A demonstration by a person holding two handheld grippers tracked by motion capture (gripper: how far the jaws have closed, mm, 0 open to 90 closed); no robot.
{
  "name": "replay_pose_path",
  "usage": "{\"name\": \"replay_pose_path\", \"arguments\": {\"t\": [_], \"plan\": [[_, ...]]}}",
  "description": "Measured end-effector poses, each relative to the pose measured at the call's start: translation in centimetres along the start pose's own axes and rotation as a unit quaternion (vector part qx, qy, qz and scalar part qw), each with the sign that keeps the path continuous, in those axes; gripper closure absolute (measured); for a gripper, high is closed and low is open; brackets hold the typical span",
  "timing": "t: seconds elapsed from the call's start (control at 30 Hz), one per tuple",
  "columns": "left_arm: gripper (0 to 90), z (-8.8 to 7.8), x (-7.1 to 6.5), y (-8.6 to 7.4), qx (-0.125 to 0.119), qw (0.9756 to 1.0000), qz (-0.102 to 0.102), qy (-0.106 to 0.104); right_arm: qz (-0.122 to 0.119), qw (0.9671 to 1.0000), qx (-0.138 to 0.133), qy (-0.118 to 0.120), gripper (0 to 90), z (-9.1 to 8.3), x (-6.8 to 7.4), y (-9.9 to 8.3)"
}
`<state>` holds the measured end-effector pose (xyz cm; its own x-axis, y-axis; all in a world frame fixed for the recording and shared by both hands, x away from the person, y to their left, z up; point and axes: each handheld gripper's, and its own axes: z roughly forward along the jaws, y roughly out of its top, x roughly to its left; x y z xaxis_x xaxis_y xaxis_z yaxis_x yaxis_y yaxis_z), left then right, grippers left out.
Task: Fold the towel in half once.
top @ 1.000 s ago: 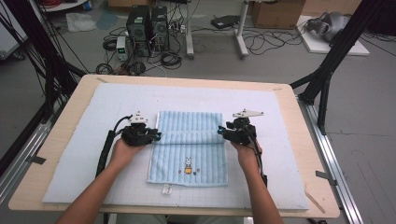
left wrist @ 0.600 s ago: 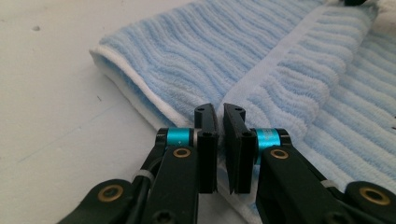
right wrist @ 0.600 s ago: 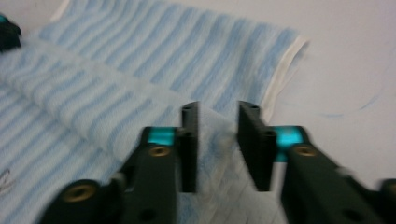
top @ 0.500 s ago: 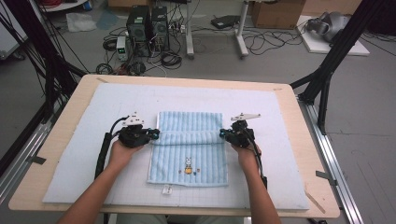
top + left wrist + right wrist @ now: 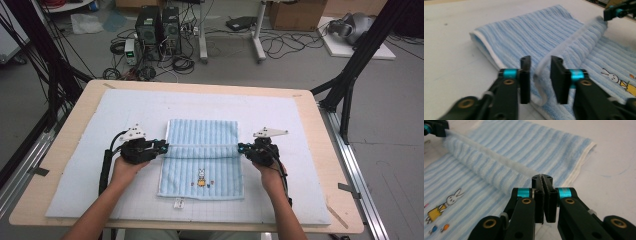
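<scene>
Both hands slid apart vs before. Left gripper jaws just spread, towel edge loose between; right gripper level, pinching towel corner.

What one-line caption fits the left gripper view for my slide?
Left gripper, jaws open either side of the folded edge of a blue striped towel.

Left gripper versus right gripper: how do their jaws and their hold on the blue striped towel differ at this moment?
The left gripper has its jaws apart, having just been opening, with the towel edge loose between them; the right gripper has its jaws pressed together on the towel's edge. The left gripper sits at the towel's left side, the right gripper at its right. Both meet the same folded-over edge.
</scene>
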<state>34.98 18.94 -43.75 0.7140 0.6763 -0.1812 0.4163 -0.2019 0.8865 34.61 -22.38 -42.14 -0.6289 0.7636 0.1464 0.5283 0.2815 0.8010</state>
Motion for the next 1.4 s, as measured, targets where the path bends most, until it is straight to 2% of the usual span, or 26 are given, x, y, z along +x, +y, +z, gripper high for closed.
{"name": "replay_pose_path", "arguments": {"t": [0.03,0.13,0.33,0.43,0.5,0.63,0.7,0.77,0.83,0.9,1.03,1.17,1.3,1.4], "plan": [[62.0,-0.3,0.1,-0.2,-0.003,0.9999,-0.009,0.006,-0.001,1.0,0.001,0.002,89.2,-0.1,0.1,-0.1],[61.2,-0.8,0.4,-0.3,-0.011,0.9998,-0.016,0.008,-0.013,0.9999,0.007,0.003,89.1,0.0,0.6,-0.6],[61.6,0.1,1.0,0.1,-0.028,0.9994,0.001,0.018,-0.009,0.9999,0.006,0.007,89.2,0.2,0.5,-1.0],[63.1,1.2,0.9,0.1,0.002,0.9998,0.01,0.015,-0.007,0.9999,0.007,0.007,89.1,0.2,0.6,-1.0],[63.4,1.7,0.8,0.3,0.014,0.9995,0.023,0.017,-0.01,0.9999,0.008,0.008,89.2,0.3,0.5,-1.0],[63.9,2.6,0.5,0.5,0.039,0.9984,0.036,0.017,-0.008,0.9999,0.007,0.011,89.1,0.3,0.6,-1.0],[68.0,2.9,0.3,0.2,0.06,0.9972,0.041,0.013,-0.009,0.9999,0.005,0.012,89.2,0.3,0.6,-1.0],[73.3,3.0,0.2,0.1,0.072,0.9962,0.048,0.013,-0.005,0.9999,0.006,0.011,89.1,0.2,0.5,-1.0],[83.5,2.9,0.1,0.2,0.07,0.996,0.054,0.013,-0.004,0.9999,0.007,0.01,89.1,0.2,0.5,-1.1],[85.9,2.7,0.1,0.3,0.07,0.996,0.054,0.012,-0.003,0.9999,0.008,0.012,89.2,0.2,0.5,-1.1],[86.6,2.1,-0.1,0.5,0.056,0.9976,0.041,-0.001,0.0,0.9999,0.002,0.012,89.1,0.0,0.5,-1.2],[86.6,1.1,-0.3,0.5,0.033,0.9989,0.029,-0.012,0.001,0.9999,-0.004,0.015,89.2,-0.4,0.6,-1.1],[86.6,0.1,-0.5,0.2,0.018,0.9992,0.019,-0.029,-0.001,0.9998,-0.01,0.02,89.6,-1.0,0.9,-1.1],[86.8,-0.7,-0.9,-0.2,0.013,0.999,0.02,-0.038,-0.008,0.9997,-0.013,0.021,89.5,-1.5,1.3,-1.2]]}}
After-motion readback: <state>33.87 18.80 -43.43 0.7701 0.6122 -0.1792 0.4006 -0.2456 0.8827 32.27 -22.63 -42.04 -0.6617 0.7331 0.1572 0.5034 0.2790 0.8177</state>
